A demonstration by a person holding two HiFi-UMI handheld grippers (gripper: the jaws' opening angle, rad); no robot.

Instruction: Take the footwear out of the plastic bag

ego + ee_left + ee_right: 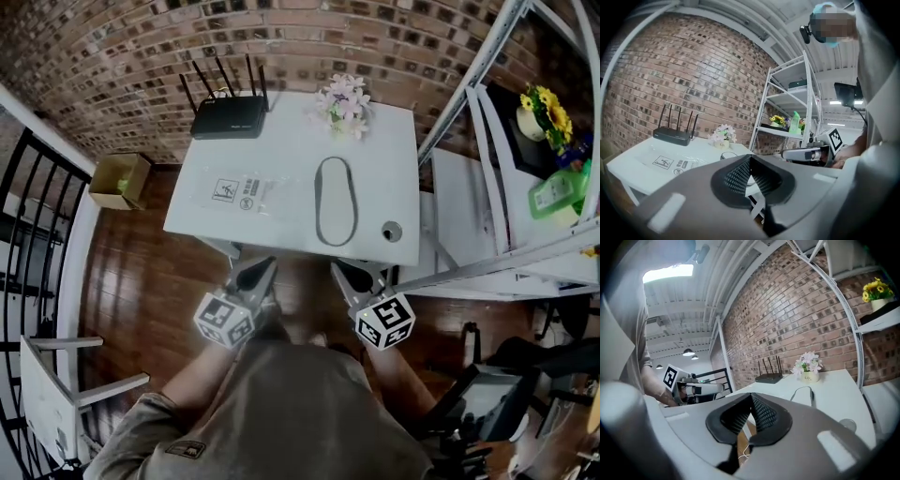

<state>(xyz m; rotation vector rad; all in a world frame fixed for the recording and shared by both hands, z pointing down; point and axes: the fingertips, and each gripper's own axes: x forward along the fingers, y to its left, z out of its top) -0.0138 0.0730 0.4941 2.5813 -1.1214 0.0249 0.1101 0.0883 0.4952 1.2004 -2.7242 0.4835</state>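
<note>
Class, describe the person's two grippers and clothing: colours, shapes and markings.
The left gripper and right gripper both have smooth grey bodies that taper toward the tip, with black, dot-textured pads. Each carries a white cube printed with black square markers. The person wears a khaki short-sleeved shirt.

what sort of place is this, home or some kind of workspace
Probably an indoor workspace or studio: a brick wall, a white table bearing a router, and a white metal shelf rack alongside.
</note>
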